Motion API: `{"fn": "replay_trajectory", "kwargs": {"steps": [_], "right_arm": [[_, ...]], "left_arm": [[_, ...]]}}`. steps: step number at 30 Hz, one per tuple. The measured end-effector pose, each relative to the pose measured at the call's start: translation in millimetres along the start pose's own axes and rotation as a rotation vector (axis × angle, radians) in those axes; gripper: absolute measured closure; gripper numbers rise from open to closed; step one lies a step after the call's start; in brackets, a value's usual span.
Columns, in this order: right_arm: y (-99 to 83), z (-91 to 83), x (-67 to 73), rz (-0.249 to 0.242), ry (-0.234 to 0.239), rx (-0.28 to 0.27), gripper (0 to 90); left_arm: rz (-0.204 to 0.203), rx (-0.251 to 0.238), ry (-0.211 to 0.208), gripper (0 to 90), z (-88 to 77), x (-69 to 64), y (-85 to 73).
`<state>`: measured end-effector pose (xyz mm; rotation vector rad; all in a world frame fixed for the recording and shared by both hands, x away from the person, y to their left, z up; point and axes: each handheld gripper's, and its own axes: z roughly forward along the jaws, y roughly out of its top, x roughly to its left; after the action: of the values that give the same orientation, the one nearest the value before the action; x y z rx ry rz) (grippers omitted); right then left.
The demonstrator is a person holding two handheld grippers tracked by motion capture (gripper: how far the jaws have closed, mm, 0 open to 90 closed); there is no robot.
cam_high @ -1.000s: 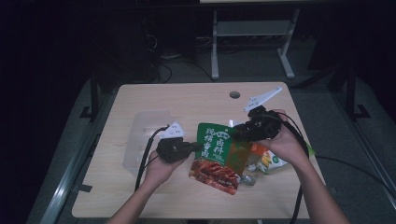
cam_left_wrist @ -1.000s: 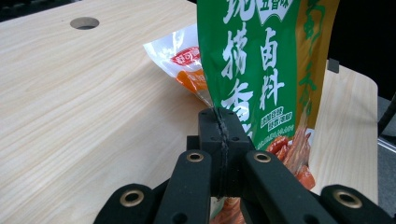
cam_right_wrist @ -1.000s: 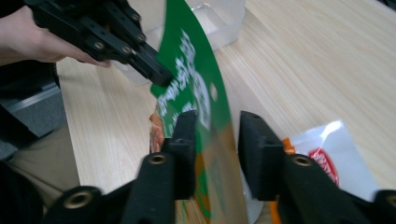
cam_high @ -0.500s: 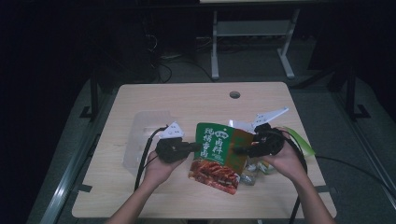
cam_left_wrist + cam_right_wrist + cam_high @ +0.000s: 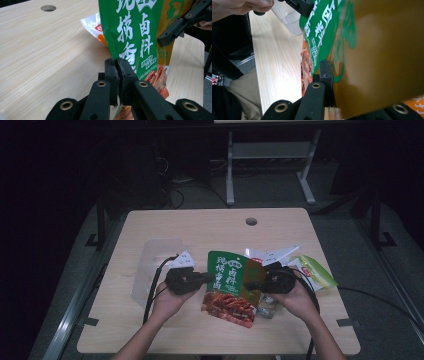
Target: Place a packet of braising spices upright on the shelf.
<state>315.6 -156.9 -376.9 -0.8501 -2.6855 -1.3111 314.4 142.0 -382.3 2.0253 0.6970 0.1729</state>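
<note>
1. Pale wooden table [image 5: 150, 330]: bears the work beneath both grippers.
2. Green-and-red printed foil food pouch [image 5: 231, 285]: stretched between the grippers, raised above the tabletop for handling.
3. Left gripper [image 5: 117, 75]: clenched on the pouch's near edge.
4. Right gripper [image 5: 252, 286]: jaws just closed, pinching the opposite edge.

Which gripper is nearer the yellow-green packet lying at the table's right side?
Right. The right gripper grips the green pouch just beside that yellow-green packet; the left gripper clamps the pouch's far edge.
</note>
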Motion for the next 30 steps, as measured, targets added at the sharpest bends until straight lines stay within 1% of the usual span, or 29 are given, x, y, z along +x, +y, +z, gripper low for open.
{"fn": "replay_trajectory", "kwargs": {"steps": [1, 2, 3, 4, 6, 8, 9, 10, 13, 15, 16, 17, 19, 20, 22, 23, 24, 26, 30], "right_arm": [[0.5, -0.3, 0.7, -0.004, 0.005, -0.001, 89.6], [1.1, -0.9, 1.6, -0.005, 0.01, -0.003, 89.7], [1.7, -1.1, 2.1, -0.007, 0.017, -0.01, 89.7], [2.9, -2.8, 3.9, -0.012, 0.017, -0.012, 89.8], [4.3, -4.2, 5.8, -0.016, 0.017, -0.022, 89.8], [5.1, -5.1, 6.7, -0.016, 0.022, -0.029, 89.8], [7.1, -6.8, 8.8, -0.025, 0.019, -0.034, 89.8], [7.1, -6.8, 8.8, -0.025, 0.019, -0.034, 89.8], [12.2, -7.8, 12.3, -0.047, 0.003, -0.037, 89.9], [14.6, -8.1, 13.6, -0.056, -0.007, -0.037, 89.9], [14.6, -8.1, 13.6, -0.056, -0.007, -0.037, 89.9], [16.8, -8.1, 14.3, -0.061, -0.008, -0.037, 89.9], [18.9, -8.2, 15.1, -0.063, -0.011, -0.038, 89.9], [18.9, -8.2, 15.1, -0.063, -0.011, -0.038, 89.9], [21.8, -9.5, 15.8, -0.059, -0.012, -0.04, 89.9], [21.8, -9.5, 15.8, -0.059, -0.012, -0.04, 89.9], [23.9, -10.3, 15.2, -0.063, -0.016, -0.046, 89.9], [25.1, -10.9, 14.9, -0.06, -0.016, -0.049, 89.9], [32.5, -12.7, 14.1, -0.058, -0.019, -0.059, 89.9]], "left_arm": [[-0.008, -0.003, -0.003, 82.0, -0.8, -0.1, -0.3], [-0.002, 0.001, -0.003, 80.2, -2.1, 0.2, -0.4], [-0.005, 0.0, -0.002, 78.4, -2.8, -0.5, -0.6], [-0.004, 0.002, 0.0, 74.1, -3.6, -1.3, -0.8], [0.013, 0.015, 0.015, 69.3, -5.2, -4.0, -1.1], [0.024, 0.016, 0.025, 67.7, -7.2, -6.6, -1.7], [0.028, 0.019, 0.03, 63.6, -8.3, -7.7, -2.1], [0.028, 0.022, 0.033, 63.6, -9.2, -8.7, -2.6], [0.031, 0.018, 0.05, 57.6, -13.5, -12.7, -5.8], [0.045, 0.018, 0.058, 56.0, -15.8, -14.3, -7.4], [0.045, 0.018, 0.058, 54.5, -15.8, -14.3, -7.4], [0.035, 0.011, 0.064, 52.9, -17.5, -16.0, -9.1], [0.04, 0.016, 0.069, 50.1, -18.9, -16.2, -9.9], [0.03, 0.011, 0.064, 50.1, -20.2, -16.8, -11.0], [0.035, 0.006, 0.074, 47.9, -25.4, -17.7, -14.2], [0.035, 0.006, 0.074, 47.2, -25.4, -17.7, -14.2], [0.029, -0.001, 0.076, 46.3, -26.9, -18.1, -15.3], [0.022, -0.006, 0.072, 45.8, -30.3, -19.2, -18.0], [0.027, -0.007, 0.079, 44.2, -35.7, -22.5, -23.1]]}}
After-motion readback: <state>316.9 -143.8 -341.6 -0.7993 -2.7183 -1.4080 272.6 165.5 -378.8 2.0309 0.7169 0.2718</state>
